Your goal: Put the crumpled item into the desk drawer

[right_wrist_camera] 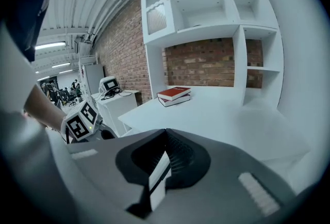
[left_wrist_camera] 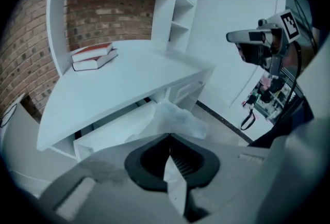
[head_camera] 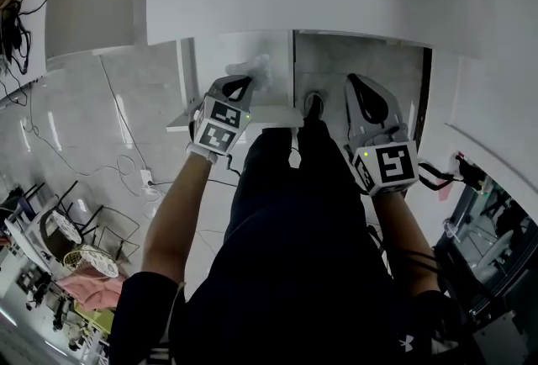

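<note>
The crumpled item (left_wrist_camera: 178, 117) is a pale, translucent wad that sticks out past the tips of my left gripper (left_wrist_camera: 169, 138), which is shut on it. In the head view the crumpled item (head_camera: 255, 67) hangs over the open white desk drawer (head_camera: 181, 121), with the left gripper (head_camera: 239, 84) just behind it. From the left gripper view the drawer (left_wrist_camera: 111, 132) stands pulled out under the desk top (left_wrist_camera: 124, 89). My right gripper (right_wrist_camera: 166, 132) is shut with nothing in it and hovers to the right (head_camera: 361, 90), by the desk's knee space.
Two red books (right_wrist_camera: 174, 95) lie at the back of the desk, under white shelves (right_wrist_camera: 216, 1) against a brick wall. The person's legs and shoe (head_camera: 313, 105) stand close to the desk. Cables (head_camera: 126, 166) trail on the floor at the left.
</note>
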`<action>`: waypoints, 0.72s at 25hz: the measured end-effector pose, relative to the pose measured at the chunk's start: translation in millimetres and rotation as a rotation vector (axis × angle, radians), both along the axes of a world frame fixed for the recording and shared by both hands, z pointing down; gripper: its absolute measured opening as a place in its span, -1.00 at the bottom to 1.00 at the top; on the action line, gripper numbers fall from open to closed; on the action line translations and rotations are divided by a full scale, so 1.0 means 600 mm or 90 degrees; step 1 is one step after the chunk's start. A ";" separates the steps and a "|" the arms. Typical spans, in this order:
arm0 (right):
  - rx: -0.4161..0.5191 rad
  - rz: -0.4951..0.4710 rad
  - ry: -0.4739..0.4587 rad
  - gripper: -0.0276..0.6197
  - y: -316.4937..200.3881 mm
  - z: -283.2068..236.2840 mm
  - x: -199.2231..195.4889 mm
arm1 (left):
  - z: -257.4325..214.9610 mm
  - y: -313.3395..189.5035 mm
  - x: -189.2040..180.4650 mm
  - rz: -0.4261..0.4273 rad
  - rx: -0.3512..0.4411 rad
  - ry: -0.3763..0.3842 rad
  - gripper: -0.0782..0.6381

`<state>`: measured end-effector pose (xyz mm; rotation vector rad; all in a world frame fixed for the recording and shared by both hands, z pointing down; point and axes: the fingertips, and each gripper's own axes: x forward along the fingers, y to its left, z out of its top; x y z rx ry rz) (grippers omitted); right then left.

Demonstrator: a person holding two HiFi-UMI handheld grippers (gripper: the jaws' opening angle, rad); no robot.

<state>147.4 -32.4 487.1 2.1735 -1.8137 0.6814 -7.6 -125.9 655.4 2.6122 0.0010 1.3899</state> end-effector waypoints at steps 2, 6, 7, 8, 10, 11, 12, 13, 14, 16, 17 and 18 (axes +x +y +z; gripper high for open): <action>-0.010 0.006 -0.014 -0.91 0.007 0.015 0.008 | 0.031 0.010 -0.003 0.019 -0.013 -0.035 -0.77; -0.026 0.018 -0.029 -0.91 0.018 0.039 0.022 | 0.096 0.030 -0.008 0.081 -0.020 -0.101 -0.77; -0.036 0.020 -0.034 -0.91 0.023 0.047 0.025 | 0.113 0.039 -0.009 0.099 -0.022 -0.118 -0.77; -0.045 0.021 -0.037 -0.91 0.028 0.054 0.027 | 0.129 0.048 -0.010 0.118 -0.023 -0.135 -0.77; -0.052 0.021 -0.041 -0.91 0.036 0.066 0.030 | 0.156 0.066 -0.009 0.156 -0.020 -0.166 -0.77; -0.053 0.022 -0.043 -0.91 0.039 0.069 0.031 | 0.167 0.074 -0.008 0.173 -0.018 -0.179 -0.77; -0.055 0.024 -0.047 -0.91 0.042 0.073 0.031 | 0.176 0.080 -0.007 0.189 -0.018 -0.189 -0.77; -0.059 0.028 -0.051 -0.91 0.044 0.076 0.032 | 0.184 0.085 -0.007 0.200 -0.019 -0.198 -0.77; -0.063 0.031 -0.055 -0.91 0.045 0.080 0.032 | 0.192 0.088 -0.006 0.209 -0.022 -0.206 -0.77; -0.070 0.036 -0.062 -0.91 0.045 0.088 0.033 | 0.208 0.089 -0.007 0.219 -0.027 -0.221 -0.77; -0.073 0.038 -0.066 -0.91 0.046 0.092 0.033 | 0.217 0.088 -0.009 0.223 -0.028 -0.229 -0.77; -0.076 0.039 -0.068 -0.91 0.046 0.095 0.033 | 0.227 0.086 -0.011 0.227 -0.027 -0.238 -0.77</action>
